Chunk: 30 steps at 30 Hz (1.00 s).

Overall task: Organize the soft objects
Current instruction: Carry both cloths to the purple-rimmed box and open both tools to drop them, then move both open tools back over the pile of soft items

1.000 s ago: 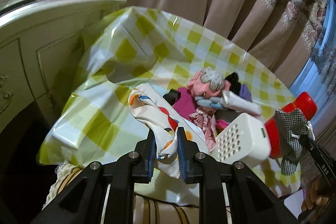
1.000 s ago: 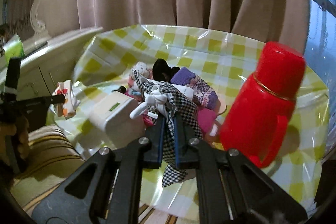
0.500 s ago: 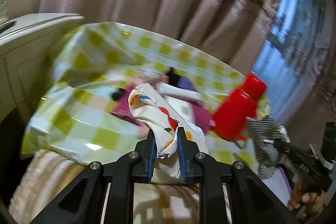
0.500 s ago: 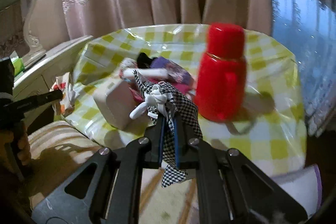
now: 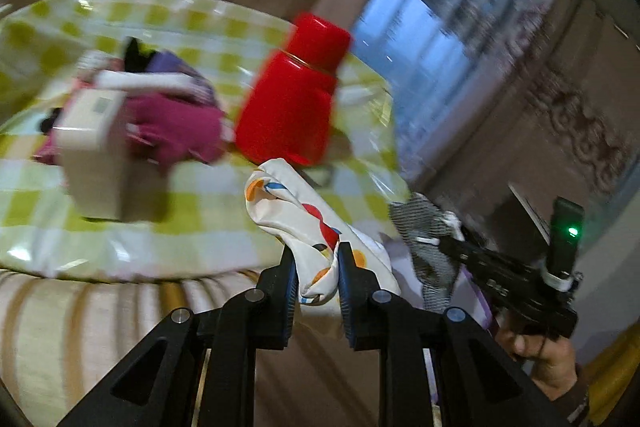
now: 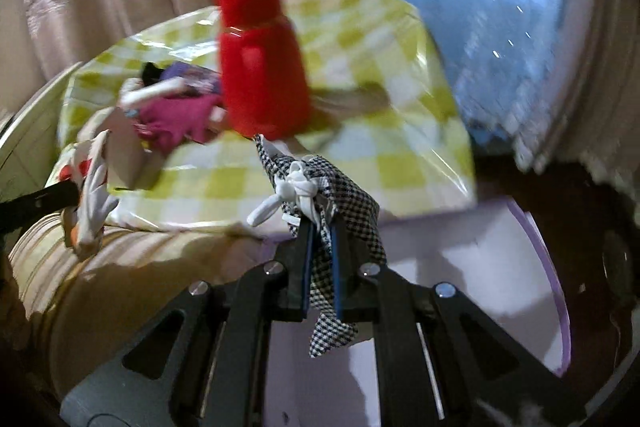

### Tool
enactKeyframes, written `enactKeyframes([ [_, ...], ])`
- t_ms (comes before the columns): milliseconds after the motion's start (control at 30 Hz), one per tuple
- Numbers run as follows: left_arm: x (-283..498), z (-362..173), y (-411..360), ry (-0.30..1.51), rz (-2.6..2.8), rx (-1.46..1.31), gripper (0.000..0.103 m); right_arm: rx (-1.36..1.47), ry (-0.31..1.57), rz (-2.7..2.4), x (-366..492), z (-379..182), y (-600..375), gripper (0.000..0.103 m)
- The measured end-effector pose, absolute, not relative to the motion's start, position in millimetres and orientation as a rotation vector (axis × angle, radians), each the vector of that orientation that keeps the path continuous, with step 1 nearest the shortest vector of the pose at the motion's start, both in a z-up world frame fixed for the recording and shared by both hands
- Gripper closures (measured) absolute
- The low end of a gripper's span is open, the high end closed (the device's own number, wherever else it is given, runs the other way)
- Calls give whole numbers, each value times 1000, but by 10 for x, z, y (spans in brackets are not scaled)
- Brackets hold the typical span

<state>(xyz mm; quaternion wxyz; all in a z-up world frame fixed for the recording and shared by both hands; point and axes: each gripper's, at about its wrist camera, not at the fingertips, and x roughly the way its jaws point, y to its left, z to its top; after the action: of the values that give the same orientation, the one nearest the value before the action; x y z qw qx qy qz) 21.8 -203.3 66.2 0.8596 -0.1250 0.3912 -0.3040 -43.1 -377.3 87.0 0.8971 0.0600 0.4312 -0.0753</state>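
Observation:
My left gripper is shut on a white cloth with coloured spots, held in the air off the table's front right edge. My right gripper is shut on a black-and-white checked cloth with a white tie, held over a white bin with a lilac rim. The right gripper and its checked cloth also show at the right of the left wrist view. A pile of soft items, magenta and purple, lies on the checked table.
A red flask stands on the yellow-checked tablecloth, beside a white box. A striped cushion lies below the table's front edge. Curtains and a window are behind. Both views are blurred by motion.
Both grippers have swung right and back from the table, each still holding its cloth. The right gripper now hangs over the white bin.

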Motion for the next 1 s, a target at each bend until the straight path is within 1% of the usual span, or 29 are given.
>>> enactKeyframes([
  [167, 125, 622, -2522, 878, -756, -203, 83, 212, 953, -254, -628, 720, -4160, 92],
  [233, 91, 595, -2724, 906, -805, -179, 83, 232, 962, -276, -700, 695, -4231, 89],
  [300, 51, 571, -2860, 929, -845, -157, 82, 249, 968, -296, -746, 664, -4324, 88],
  [333, 26, 550, -2932, 942, -867, -144, 81, 255, 971, -312, -764, 652, -4370, 88],
  [367, 16, 533, -2980, 949, -879, -135, 76, 260, 971, -329, -787, 647, -4406, 86],
  [400, -9, 526, -3036, 957, -903, -127, 74, 265, 973, -349, -814, 637, -4455, 79],
  [433, -40, 508, -3101, 969, -928, -114, 68, 271, 975, -362, -831, 629, -4485, 64],
  [467, -59, 493, -3155, 977, -943, -102, 61, 280, 981, -378, -856, 615, -4536, 56],
  [500, -89, 481, -3196, 982, -954, -88, 57, 286, 987, -393, -866, 603, -4551, 42],
  [533, -94, 472, -3212, 982, -956, -81, 51, 289, 993, -406, -874, 593, -4572, 38],
  [567, -103, 472, -3222, 981, -956, -76, 48, 293, 998, -421, -880, 579, -4596, 38],
  [633, -111, 485, -3197, 977, -950, -70, 48, 299, 987, -431, -918, 579, -4622, 37],
  [900, -8, 522, -2897, 932, -844, -74, 48, 297, 987, -381, -852, 578, -4505, 36],
  [1000, 36, 539, -2699, 882, -791, -47, 47, 286, 979, -343, -816, 593, -4395, 36],
])
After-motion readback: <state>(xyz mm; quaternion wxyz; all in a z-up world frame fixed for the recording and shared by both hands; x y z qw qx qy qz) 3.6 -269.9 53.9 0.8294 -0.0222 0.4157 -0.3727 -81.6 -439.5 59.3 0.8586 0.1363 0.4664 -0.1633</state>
